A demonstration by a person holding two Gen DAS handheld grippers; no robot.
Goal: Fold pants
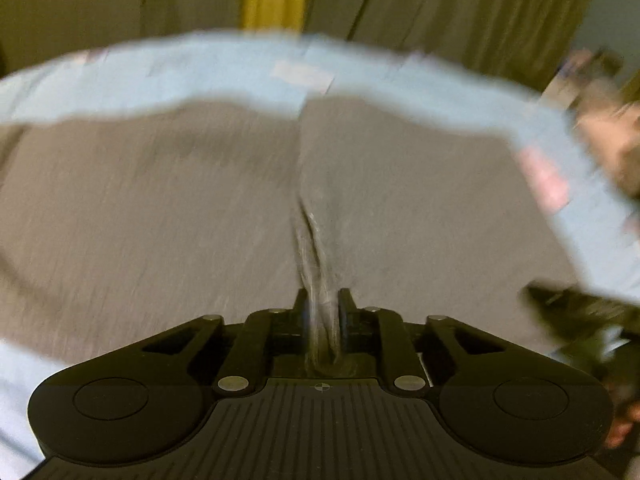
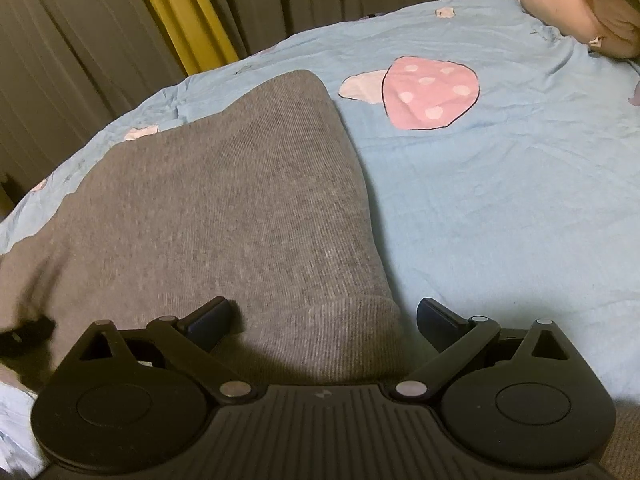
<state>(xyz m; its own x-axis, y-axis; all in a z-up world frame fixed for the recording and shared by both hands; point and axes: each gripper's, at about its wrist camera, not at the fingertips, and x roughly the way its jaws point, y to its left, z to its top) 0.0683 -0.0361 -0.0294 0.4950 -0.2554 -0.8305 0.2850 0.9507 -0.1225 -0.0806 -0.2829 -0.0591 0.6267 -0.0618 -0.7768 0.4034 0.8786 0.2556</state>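
Only our left view shows the left gripper [image 1: 323,304] clenched on a pinched ridge of the grey pants [image 1: 160,208]. Our right view shows the right gripper [image 2: 325,316] released over them, on the blue sheet [image 2: 500,200] before curtains [image 2: 80,40].

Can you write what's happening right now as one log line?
step: fold pants | left tongs: shut on grey pants | right tongs: open over hem | surface: blue sheet
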